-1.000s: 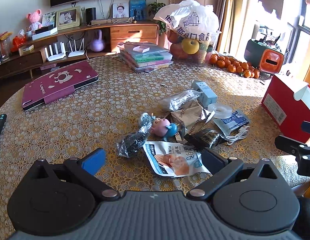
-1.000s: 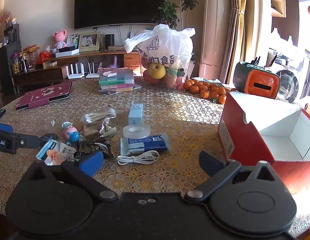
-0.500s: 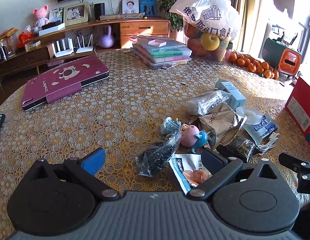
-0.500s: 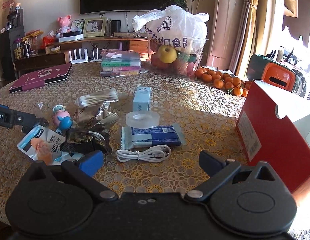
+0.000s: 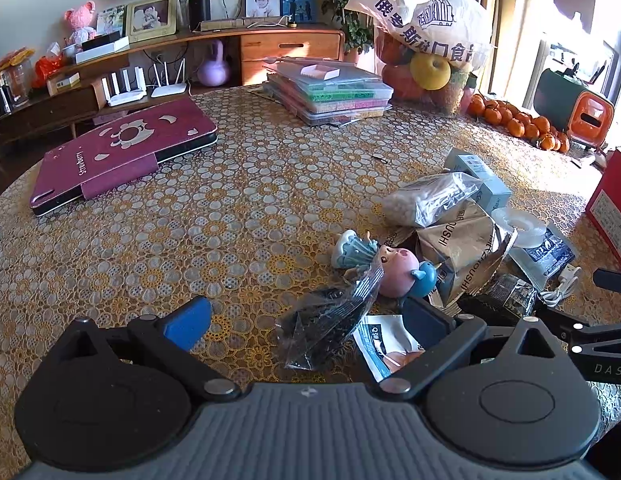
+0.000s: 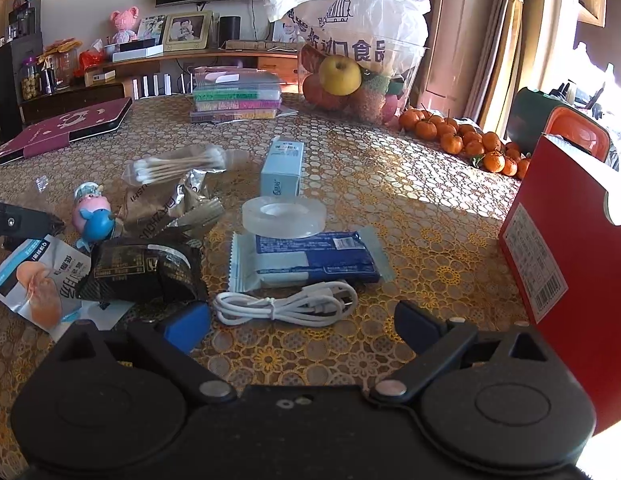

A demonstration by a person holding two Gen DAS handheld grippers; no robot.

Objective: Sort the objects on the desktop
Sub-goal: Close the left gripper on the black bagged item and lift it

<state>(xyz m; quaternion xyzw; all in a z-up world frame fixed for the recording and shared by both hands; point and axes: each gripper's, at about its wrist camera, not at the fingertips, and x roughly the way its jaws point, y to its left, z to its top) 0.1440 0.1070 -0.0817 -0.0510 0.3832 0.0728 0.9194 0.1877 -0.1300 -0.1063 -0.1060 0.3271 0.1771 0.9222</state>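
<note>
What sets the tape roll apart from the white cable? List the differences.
The tape roll is a clear ring; the white cable is an opaque bundle of looped cord tied at its middle. The tape roll rests partly on the blue wrapped packet; the white cable lies on the tablecloth. The white cable lies just ahead of the open right tool; the tape roll lies farther off. Neither is held.

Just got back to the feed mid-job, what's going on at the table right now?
Nothing is held yet. The left claw is open, low over the table, with a crumpled clear wrapper between its fingers. The right claw is open too, with a coiled white cable just ahead of it. The pile is unsorted: tape roll resting on a blue packet, cotton swabs, a pink toy figure. The red box stands open at the right.
</note>
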